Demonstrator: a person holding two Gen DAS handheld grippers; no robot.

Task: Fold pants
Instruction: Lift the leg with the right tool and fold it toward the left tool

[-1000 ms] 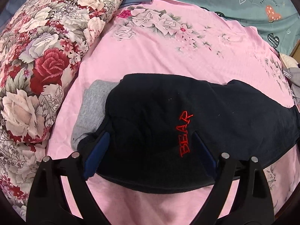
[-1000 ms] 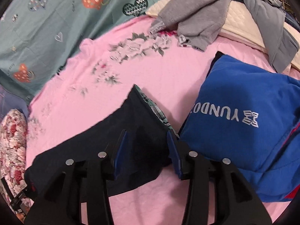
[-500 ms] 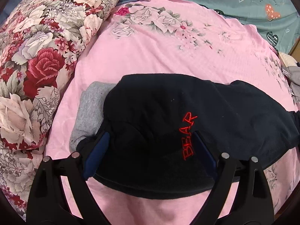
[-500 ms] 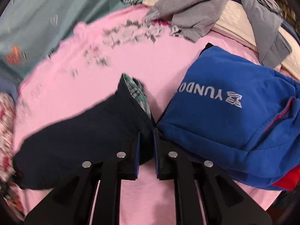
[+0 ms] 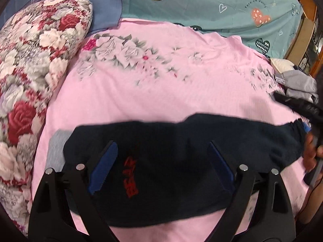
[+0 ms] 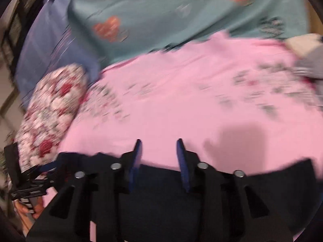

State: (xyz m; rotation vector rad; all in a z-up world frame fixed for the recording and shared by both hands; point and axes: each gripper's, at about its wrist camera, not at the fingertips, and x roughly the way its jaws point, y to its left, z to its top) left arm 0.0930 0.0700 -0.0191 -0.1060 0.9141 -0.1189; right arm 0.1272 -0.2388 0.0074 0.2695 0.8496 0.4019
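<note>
The dark pants (image 5: 181, 157) are lying across the lower middle of the left wrist picture, on the pink sheet (image 5: 161, 92) of the bed. Red letters are showing on them, low and a little left of the middle. A bit of gray cloth (image 5: 56, 151) is peeking out from under their left end.

The left gripper (image 5: 161, 161) is sitting at the bottom of that picture with its two blue fingers (image 5: 104, 165) spread wide apart. It is hanging over the pants and is not pinching anything.

At the right edge of that picture, the right gripper (image 5: 302, 109) is showing as a black blur near the right end of the pants.

In the right wrist picture everything is blurry. The right gripper (image 6: 159, 157) is at the bottom middle with its fingers (image 6: 182, 161) a little apart, and pink sheet is showing in the gap between them. The pants (image 6: 161, 197) are lying low in this picture, under the gripper.

A flowery pillow (image 5: 30, 70) is filling the left side of the left wrist picture. A teal blanket with hearts (image 5: 212, 2) is lying along the top. A gray pile of clothes (image 5: 298, 84) is sitting at the right edge.
</note>
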